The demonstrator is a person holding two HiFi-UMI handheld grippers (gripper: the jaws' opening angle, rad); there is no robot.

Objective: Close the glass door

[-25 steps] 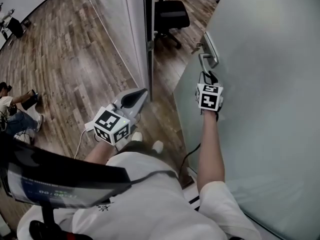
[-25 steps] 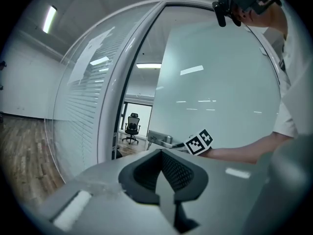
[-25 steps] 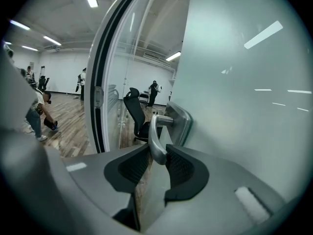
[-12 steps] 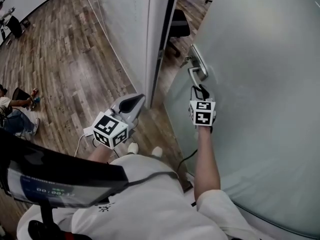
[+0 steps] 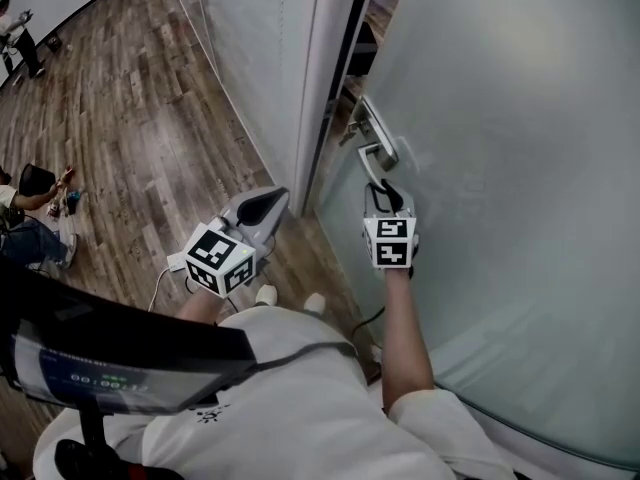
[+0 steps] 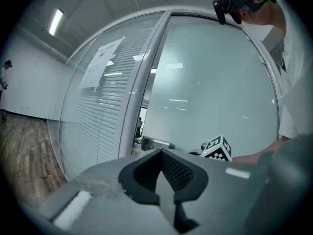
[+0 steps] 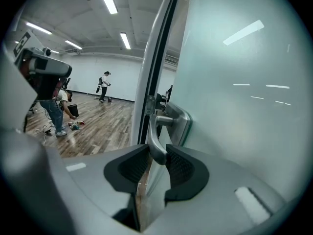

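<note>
The frosted glass door (image 5: 500, 168) stands nearly against its grey frame (image 5: 335, 78), leaving a narrow gap. My right gripper (image 5: 381, 190) is shut on the door's metal lever handle (image 5: 375, 153). In the right gripper view the handle (image 7: 155, 141) sits pinched between the two black pads of the right gripper (image 7: 156, 163). My left gripper (image 5: 262, 206) hangs low in front of my body, away from the door, shut with nothing in it. In the left gripper view the left gripper (image 6: 161, 153) points at the door (image 6: 215, 92) and the frame.
A glass partition with blinds (image 6: 98, 111) and a posted sheet (image 6: 102, 62) runs left of the frame. People (image 5: 25, 223) crouch on the wood floor (image 5: 150, 118) at far left. A chair (image 5: 364, 53) shows through the gap. A cable (image 5: 160, 283) lies near my feet.
The door has swung left toward the frame, narrowing the gap. My right gripper has moved left with the handle in its grip. The left gripper has barely shifted.
</note>
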